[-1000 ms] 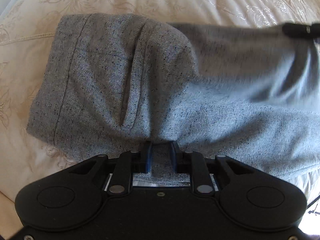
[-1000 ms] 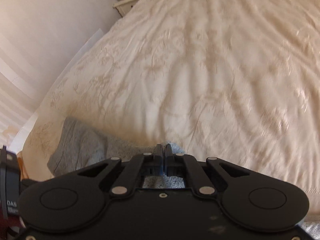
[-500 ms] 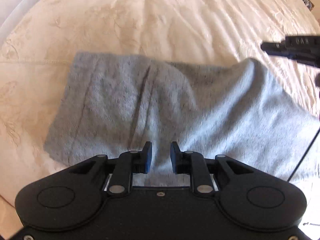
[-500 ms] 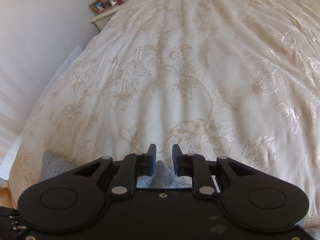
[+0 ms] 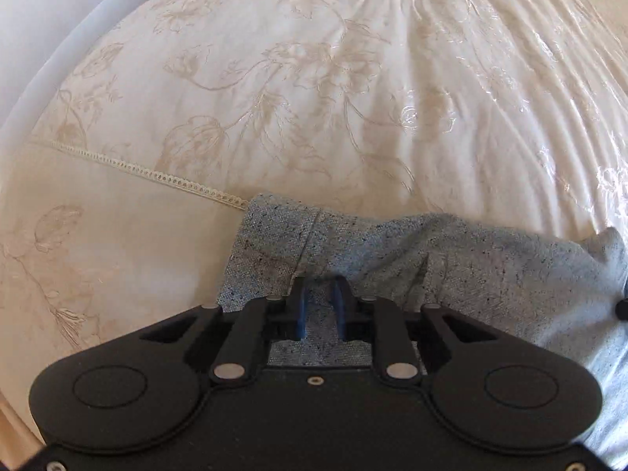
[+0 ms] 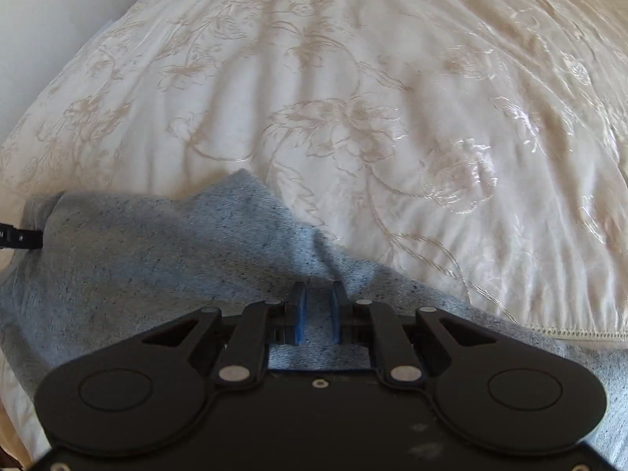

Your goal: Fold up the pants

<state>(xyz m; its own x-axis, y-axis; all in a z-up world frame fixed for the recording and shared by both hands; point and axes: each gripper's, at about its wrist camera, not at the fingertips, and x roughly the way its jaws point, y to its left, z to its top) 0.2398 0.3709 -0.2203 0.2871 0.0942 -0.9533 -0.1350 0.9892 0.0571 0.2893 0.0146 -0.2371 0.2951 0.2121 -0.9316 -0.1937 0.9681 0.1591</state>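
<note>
Gray speckled pants point(image 5: 451, 259) lie bunched on the cream embroidered bedspread point(image 5: 314, 90). Your left claw point(image 5: 320, 304) and right claw point(image 6: 317, 306) sit low over the cloth, both with fingers parted, fabric showing between them.

A bed is covered by a cream bedspread point(image 5: 353, 90) embroidered with tan floral outlines, its surface rippled and glossy where light strikes the right side. An openwork lace seam point(image 5: 157, 174) crosses its left portion. A pale plain wall point(image 6: 51, 11) stands beyond the bed's left edge.
</note>
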